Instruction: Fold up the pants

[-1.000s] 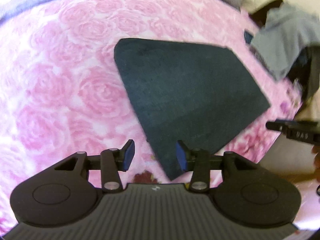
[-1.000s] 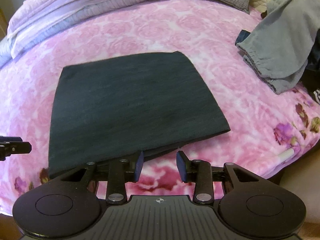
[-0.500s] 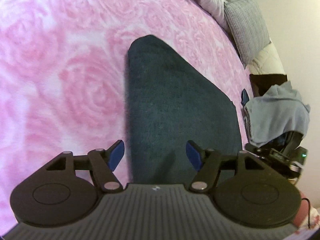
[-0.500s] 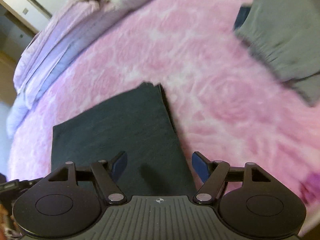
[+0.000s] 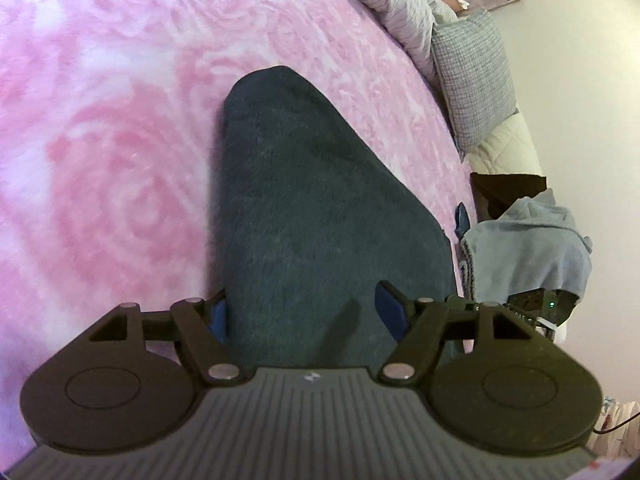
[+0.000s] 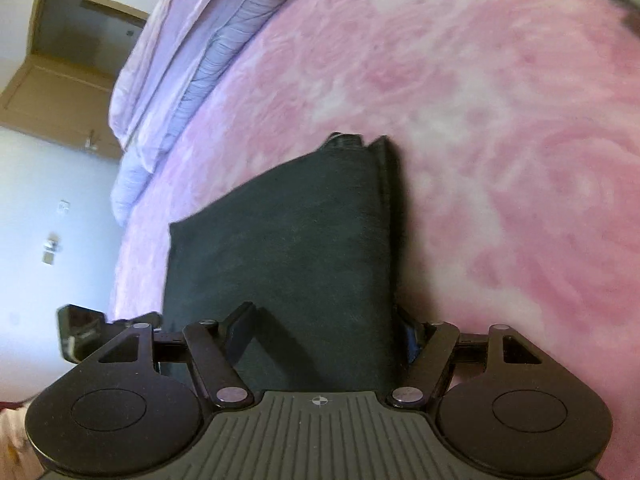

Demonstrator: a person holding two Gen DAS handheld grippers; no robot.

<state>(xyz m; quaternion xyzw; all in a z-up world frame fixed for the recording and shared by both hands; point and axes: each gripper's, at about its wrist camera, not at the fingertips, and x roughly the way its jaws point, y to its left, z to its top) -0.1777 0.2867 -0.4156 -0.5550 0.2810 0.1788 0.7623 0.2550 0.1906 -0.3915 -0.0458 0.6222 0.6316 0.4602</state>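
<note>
The dark charcoal pants (image 5: 312,208) lie folded into a flat stack on the pink rose-patterned bedspread (image 5: 100,120). My left gripper (image 5: 306,312) is open and straddles the near left edge of the stack, one blue pad outside the edge and the other over the cloth. In the right wrist view the same pants (image 6: 296,248) show their layered right edge. My right gripper (image 6: 324,332) is open too, its fingers set either side of that right edge, the right pad tucked low beside the layers.
A pile of grey clothes (image 5: 528,248) lies past the pants at the right side of the bed. Pillows (image 5: 472,80) and a lilac duvet (image 6: 180,72) line the head end. A door (image 6: 68,68) stands beyond the bed.
Both grippers have swung in to opposite side edges of the folded pants and dropped lower over them. Their jaws have widened from a narrow gap to a wide one.
</note>
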